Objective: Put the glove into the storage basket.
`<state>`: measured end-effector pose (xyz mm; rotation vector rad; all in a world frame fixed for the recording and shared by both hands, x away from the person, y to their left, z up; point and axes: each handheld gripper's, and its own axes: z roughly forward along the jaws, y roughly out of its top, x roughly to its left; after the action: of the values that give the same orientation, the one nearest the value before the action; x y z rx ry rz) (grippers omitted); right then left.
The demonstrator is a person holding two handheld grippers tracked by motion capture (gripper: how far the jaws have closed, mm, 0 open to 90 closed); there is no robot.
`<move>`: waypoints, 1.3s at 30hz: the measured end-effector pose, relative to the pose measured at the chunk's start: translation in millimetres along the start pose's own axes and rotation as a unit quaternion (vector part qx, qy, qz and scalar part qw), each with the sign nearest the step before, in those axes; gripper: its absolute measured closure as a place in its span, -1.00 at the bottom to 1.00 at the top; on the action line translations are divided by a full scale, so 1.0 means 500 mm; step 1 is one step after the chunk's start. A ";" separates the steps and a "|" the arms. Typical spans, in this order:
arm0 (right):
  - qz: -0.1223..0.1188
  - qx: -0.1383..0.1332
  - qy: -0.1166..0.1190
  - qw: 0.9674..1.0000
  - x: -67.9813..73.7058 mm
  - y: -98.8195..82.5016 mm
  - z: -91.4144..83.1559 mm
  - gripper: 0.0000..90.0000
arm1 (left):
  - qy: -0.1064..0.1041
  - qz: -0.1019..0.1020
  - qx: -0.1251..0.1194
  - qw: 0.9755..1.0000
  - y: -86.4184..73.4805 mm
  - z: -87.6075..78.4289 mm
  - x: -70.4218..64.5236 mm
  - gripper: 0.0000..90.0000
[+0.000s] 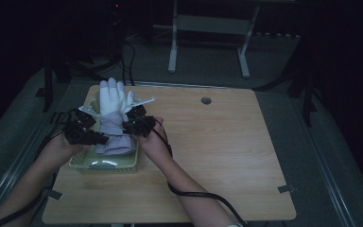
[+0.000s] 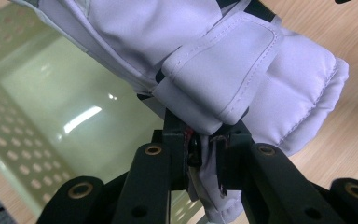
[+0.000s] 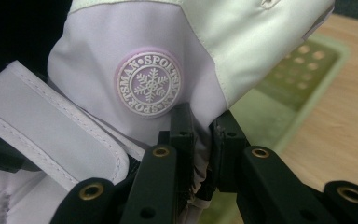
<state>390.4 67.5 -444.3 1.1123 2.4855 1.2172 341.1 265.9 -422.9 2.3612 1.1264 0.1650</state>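
Observation:
A padded white and pale lilac ski glove (image 1: 112, 106) hangs over a light green perforated basket (image 1: 82, 164) at the table's left, fingers pointing away from me. My left gripper (image 1: 90, 138) is shut on the glove's cuff edge; in the left gripper view the fabric (image 2: 223, 79) is pinched between the black jaws of that gripper (image 2: 204, 154). My right gripper (image 1: 133, 119) is shut on the other side of the glove, and in the right gripper view its jaws (image 3: 203, 140) clamp the fabric just below a round snowflake badge (image 3: 148, 84).
The wooden table (image 1: 217, 146) has a round cable hole (image 1: 206, 100) at the back. A white frame stand (image 1: 208, 28) is on the floor beyond the table. Black cables trail from both grippers across the table's front and left.

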 end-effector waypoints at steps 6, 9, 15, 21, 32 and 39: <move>0.005 0.032 0.003 0.999 0.005 -0.030 0.055 0.80 | -0.025 -0.019 0.018 0.999 -0.036 0.053 0.031 0.71; 0.011 0.060 -0.004 0.998 0.000 -0.054 0.081 0.80 | -0.044 -0.029 0.029 0.998 -0.053 0.092 0.040 0.71; 0.022 0.104 -0.016 0.994 -0.005 -0.067 0.109 0.77 | -0.059 -0.041 0.042 0.997 -0.066 0.132 0.051 0.70; 0.005 0.123 -0.038 0.992 0.008 -0.073 0.127 0.67 | -0.056 -0.049 0.050 0.996 -0.080 0.162 0.055 0.63; 0.000 0.137 -0.042 0.990 0.019 -0.066 0.132 0.15 | -0.007 -0.052 0.052 0.997 -0.079 0.160 0.046 0.12; -0.021 0.092 -0.013 0.995 0.015 -0.051 0.104 -0.37 | -0.021 -0.065 -0.004 0.998 -0.080 0.127 0.050 -0.44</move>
<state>394.0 94.7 -495.9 1.1035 2.6303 0.9733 349.8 280.3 -500.4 2.2655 1.2515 0.0750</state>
